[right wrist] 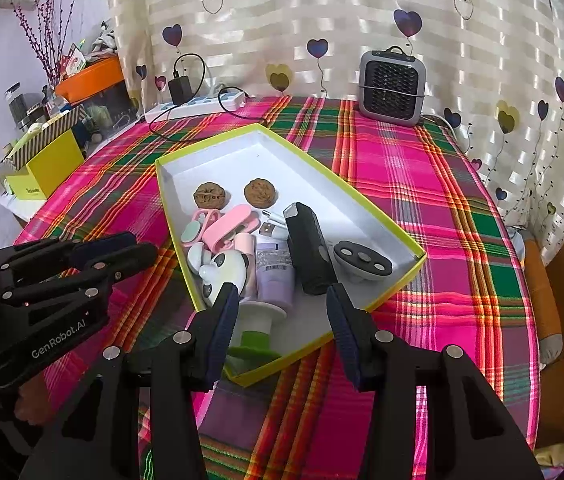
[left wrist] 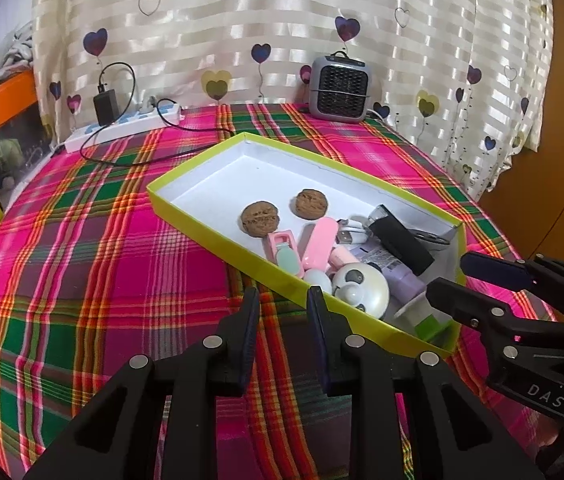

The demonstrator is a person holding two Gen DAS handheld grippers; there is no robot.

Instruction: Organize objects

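A shallow yellow-green box [left wrist: 218,246] [right wrist: 302,354] with a white inside lies on the plaid tablecloth. In it are two walnuts [left wrist: 260,220] [right wrist: 211,195], pink clips [left wrist: 320,244] [right wrist: 228,224], a white panda fan [left wrist: 358,284] [right wrist: 226,266], a purple tube [right wrist: 275,276] with a green cap [right wrist: 256,342], a black case [left wrist: 402,246] [right wrist: 309,252] and a grey disc [right wrist: 362,262]. My left gripper [left wrist: 283,300] [right wrist: 140,246] hovers at the box's near left side, open a little, holding nothing. My right gripper [right wrist: 282,300] [left wrist: 456,276] stands wide open above the box's near corner, over the tube.
A grey heater [left wrist: 340,88] [right wrist: 392,88] and a white power strip [left wrist: 122,128] [right wrist: 198,106] with a black charger stand at the back by the heart-print curtain. A yellow carton [right wrist: 48,170] and clutter sit beyond the table's left edge.
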